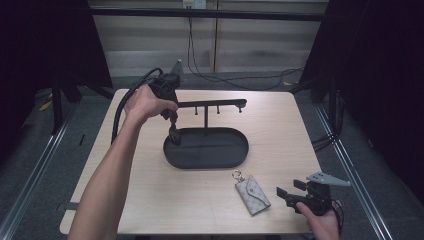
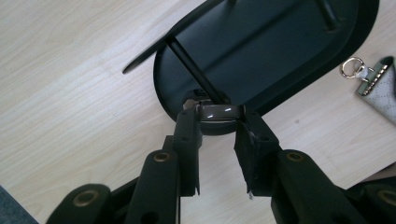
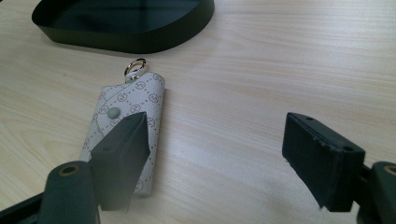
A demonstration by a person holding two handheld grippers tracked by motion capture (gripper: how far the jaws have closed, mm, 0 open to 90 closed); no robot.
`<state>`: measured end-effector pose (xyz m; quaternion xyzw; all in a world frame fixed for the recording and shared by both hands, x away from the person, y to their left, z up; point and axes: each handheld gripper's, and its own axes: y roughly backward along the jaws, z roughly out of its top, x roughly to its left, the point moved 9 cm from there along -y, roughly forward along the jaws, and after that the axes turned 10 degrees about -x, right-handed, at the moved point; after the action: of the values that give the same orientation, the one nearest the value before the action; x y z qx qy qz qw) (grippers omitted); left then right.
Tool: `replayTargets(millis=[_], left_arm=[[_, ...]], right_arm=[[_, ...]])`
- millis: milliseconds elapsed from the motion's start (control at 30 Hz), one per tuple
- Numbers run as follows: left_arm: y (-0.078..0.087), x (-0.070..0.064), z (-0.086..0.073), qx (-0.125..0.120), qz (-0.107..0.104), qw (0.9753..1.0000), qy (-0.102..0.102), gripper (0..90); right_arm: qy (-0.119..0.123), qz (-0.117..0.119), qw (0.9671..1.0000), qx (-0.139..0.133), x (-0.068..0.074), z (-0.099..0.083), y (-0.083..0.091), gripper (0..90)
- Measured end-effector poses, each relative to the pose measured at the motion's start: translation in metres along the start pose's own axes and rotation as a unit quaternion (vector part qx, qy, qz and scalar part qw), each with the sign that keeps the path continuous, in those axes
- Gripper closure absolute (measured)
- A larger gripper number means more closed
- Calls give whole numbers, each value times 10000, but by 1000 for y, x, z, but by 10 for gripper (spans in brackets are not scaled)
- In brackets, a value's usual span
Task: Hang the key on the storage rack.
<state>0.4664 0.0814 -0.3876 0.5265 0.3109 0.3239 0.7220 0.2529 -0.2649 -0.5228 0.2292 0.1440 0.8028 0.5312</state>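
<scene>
Between the jaws of the left gripper (image 2: 219, 128), the near rim of the black oval tray (image 2: 275, 51) is clamped, its basin bare around the hanger post (image 2: 194, 70). Just ahead of the wide-open right gripper (image 3: 224, 149), the patterned key pouch (image 3: 128, 109) is laid flat on the table (image 3: 280, 60), outside the tray.

I see a light wooden table (image 1: 150, 200). Behind the table, a thin black cable (image 1: 240, 80) lies on the grey floor (image 1: 30, 125). A dark curtain (image 1: 385, 75) hangs right of the table. A metal rail (image 1: 30, 172) runs along its left.
</scene>
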Motion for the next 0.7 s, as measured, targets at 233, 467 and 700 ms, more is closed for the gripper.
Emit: replayTargets(millis=[233, 467, 700], left_arm=[[-6, -2, 5, -29, 21, 10000, 86, 708], [-9, 1, 7, -26, 134, 9998, 173, 707], [-12, 1, 11, -68, 192, 9991, 364, 706]], right_arm=[[5, 8, 10000, 17, 0, 0, 0, 230], [-2, 19, 10000, 18, 0, 0, 0, 231], [12, 12, 10000, 24, 1, 0, 0, 231]])
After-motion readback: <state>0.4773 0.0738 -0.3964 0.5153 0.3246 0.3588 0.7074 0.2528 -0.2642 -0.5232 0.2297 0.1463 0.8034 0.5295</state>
